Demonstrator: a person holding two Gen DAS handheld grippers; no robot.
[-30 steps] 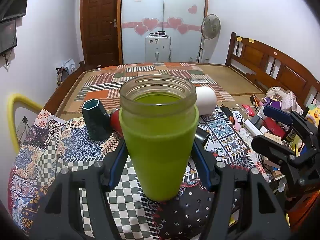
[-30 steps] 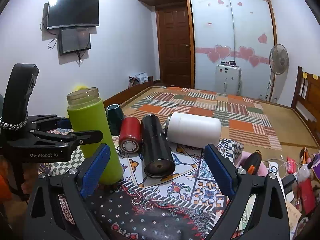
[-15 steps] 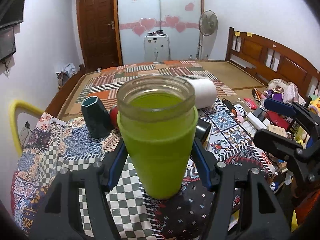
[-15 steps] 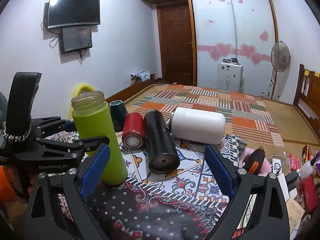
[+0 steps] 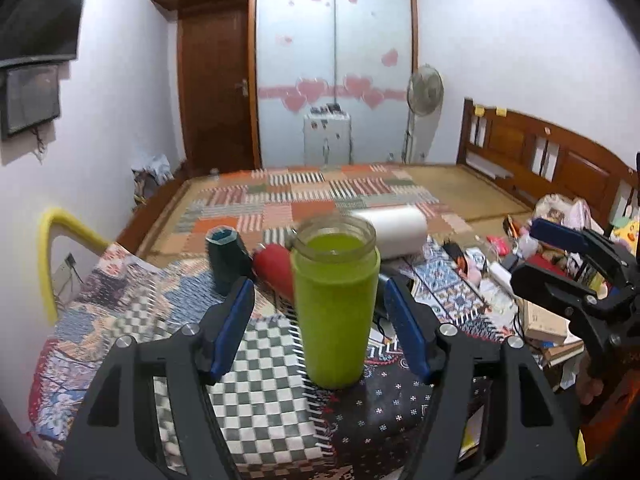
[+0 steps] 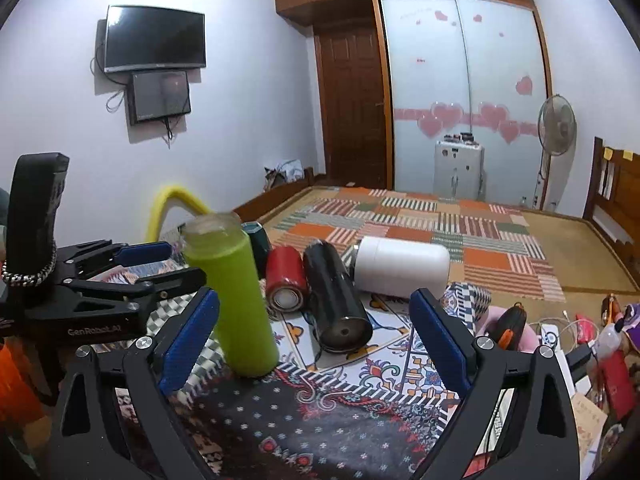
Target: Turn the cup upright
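My left claw (image 5: pixel 320 316) gapes around the upright green cup (image 5: pixel 335 304), not touching; my right claw (image 6: pixel 314 336) is open, empty.

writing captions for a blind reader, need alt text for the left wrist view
A green cup stands upright on a patchwork tablecloth, between the open jaws of the left gripper, which do not touch it. Behind it lie red and white bottles.

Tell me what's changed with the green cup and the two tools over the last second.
The left tool has let go of the green cup: its fingers, closed against the sides a second ago, now stand apart from it, and the tool has drawn back. The cup stays upright on the patterned cloth. The right tool stays open, holding nothing. The red cup, black cup and white cup still lie on their sides.
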